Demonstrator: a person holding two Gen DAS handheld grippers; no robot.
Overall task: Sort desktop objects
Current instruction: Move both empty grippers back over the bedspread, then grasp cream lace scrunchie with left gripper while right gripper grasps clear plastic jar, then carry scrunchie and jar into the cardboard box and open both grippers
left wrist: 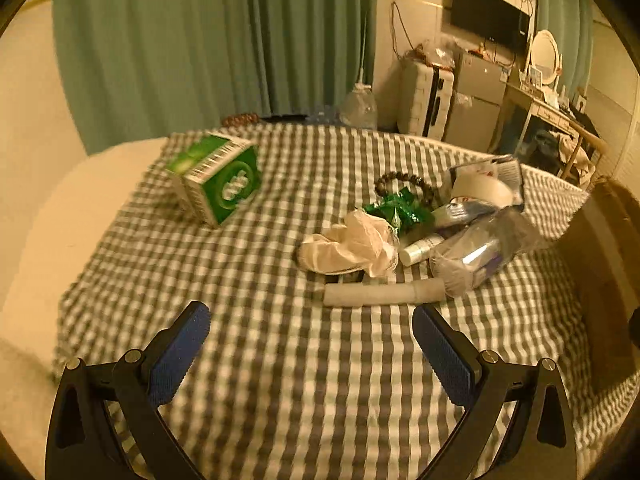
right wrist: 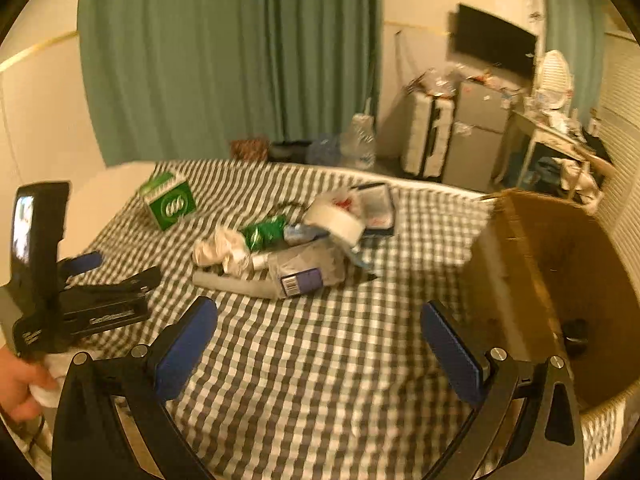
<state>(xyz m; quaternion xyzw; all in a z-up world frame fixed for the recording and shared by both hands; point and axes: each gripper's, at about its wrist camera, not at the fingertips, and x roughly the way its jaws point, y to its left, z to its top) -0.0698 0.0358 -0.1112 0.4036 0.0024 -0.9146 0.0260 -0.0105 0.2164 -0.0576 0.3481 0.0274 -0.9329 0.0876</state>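
A pile of small items lies on the checked cloth [left wrist: 280,360]: a crumpled white bag [left wrist: 352,246], a green foil wrapper [left wrist: 400,206], a bead bracelet [left wrist: 404,182], a white roll [left wrist: 484,188], small tubes [left wrist: 420,249], a clear packet [left wrist: 480,256] and a long grey tube [left wrist: 380,294]. A green box [left wrist: 218,178] stands tilted at the far left. My left gripper [left wrist: 312,316] is open and empty just short of the grey tube. My right gripper [right wrist: 320,316] is open and empty, nearer than the pile [right wrist: 288,252]. The left gripper also shows in the right wrist view [right wrist: 86,262].
An open cardboard box [right wrist: 560,280] stands at the table's right edge with a dark item inside. Beyond the table are green curtains [left wrist: 200,40], a water bottle [left wrist: 360,108], a suitcase [left wrist: 424,100], a small fridge [left wrist: 476,104] and a cluttered dresser [left wrist: 548,100].
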